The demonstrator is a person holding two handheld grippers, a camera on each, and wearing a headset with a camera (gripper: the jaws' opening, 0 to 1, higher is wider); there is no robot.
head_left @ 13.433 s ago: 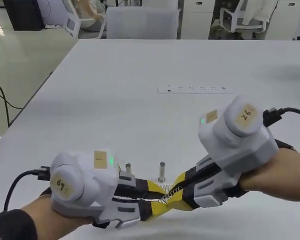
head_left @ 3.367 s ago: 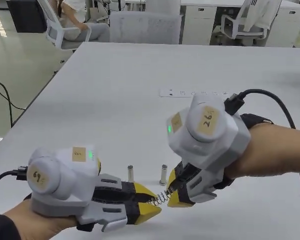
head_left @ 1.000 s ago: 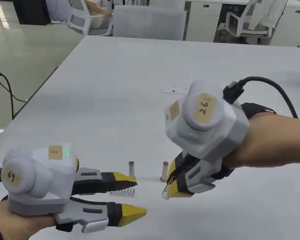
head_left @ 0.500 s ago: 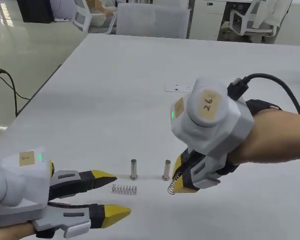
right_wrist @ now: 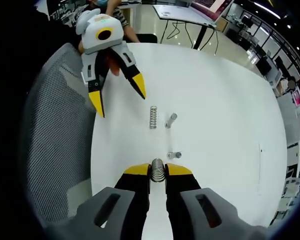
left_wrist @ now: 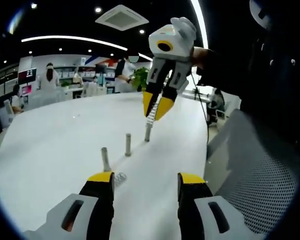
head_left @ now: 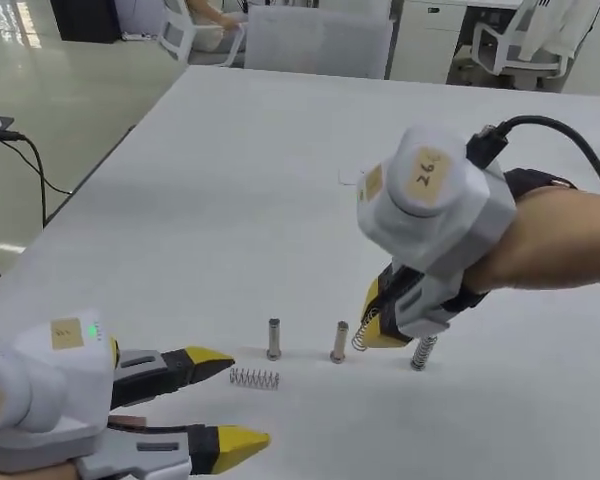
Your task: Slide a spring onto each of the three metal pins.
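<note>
My right hand-held gripper (head_left: pixel 378 322) is clenched on a spring (head_left: pixel 363 330) that hangs from its tips, close over the tabletop (head_left: pixel 230 200); the middle pin (head_left: pixel 339 341) stands just left of those tips; the right-hand pin (head_left: pixel 424 343), with what looks like a fitted spring (head_left: pixel 418 360) round it, stands just below the gripper body; my left hand-held gripper (head_left: pixel 230 397) is released, jaws wide apart; a loose spring (head_left: pixel 254 377) lies flat just ahead of its tips, near the left-hand pin (head_left: pixel 274 338).

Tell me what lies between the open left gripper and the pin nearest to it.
A loose spring lies flat on the table between the left gripper and that pin, seen in the head view.
</note>
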